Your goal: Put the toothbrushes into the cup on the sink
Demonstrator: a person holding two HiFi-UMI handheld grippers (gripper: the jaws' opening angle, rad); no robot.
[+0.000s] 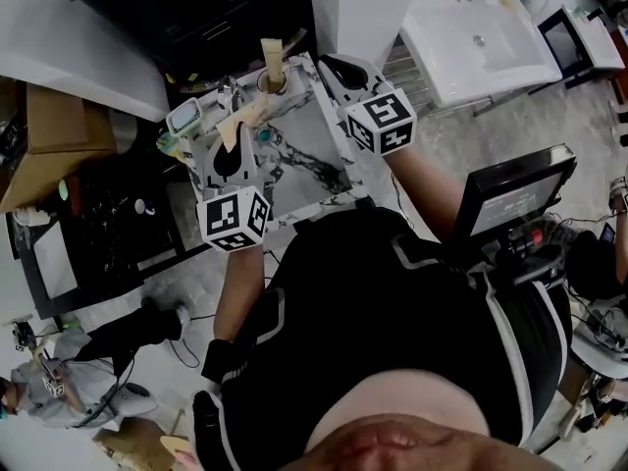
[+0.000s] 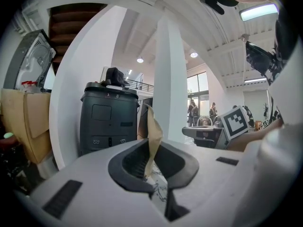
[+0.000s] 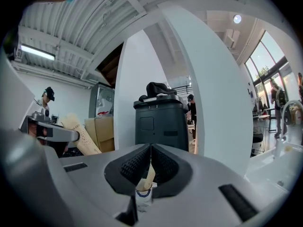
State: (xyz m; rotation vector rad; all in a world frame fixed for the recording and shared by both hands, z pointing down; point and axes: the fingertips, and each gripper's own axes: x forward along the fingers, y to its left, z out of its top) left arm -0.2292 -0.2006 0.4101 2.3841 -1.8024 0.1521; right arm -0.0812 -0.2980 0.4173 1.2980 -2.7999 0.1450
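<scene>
- Left gripper [image 1: 232, 145] low left in the head view, jaws nearly closed, pinching a paper-wrapped toothbrush [image 1: 241, 118].
- In the left gripper view, same toothbrush [image 2: 154, 131] clamped between the dark ribbed pads, sticking up past the tips and leaning slightly left.
- Held over the near left part of the marbled top [image 1: 314, 155], not in the cup.
- Right gripper [image 1: 331, 65] at the top's far right, marker cube [image 1: 381, 121] facing the camera.
- In the right gripper view, right jaws [image 3: 150, 150] pressed together at the tips, nothing clamped between them.
- Cup [image 3: 144, 200] seen just below and beyond those tips, with a second toothbrush [image 3: 147, 176] standing inside it, tilted right.
- In the head view, cup [image 1: 273, 82] at the far edge of the top, between the two grippers, second toothbrush [image 1: 272, 57] poking straight up out of it.
- Cup apart from both grippers, nearer the right one.
- Small green and white item [image 1: 183, 118] at the top's left edge, too small to tell what.
- Separate white basin [image 1: 471, 37] well off to the right.
- Black bin [image 2: 110, 117] and white column [image 2: 169, 79] beyond the top.
- Cardboard box [image 2: 23, 122] at far left of the left gripper view.
- Another person [image 1: 88, 361] low on the floor at lower left of the head view.
</scene>
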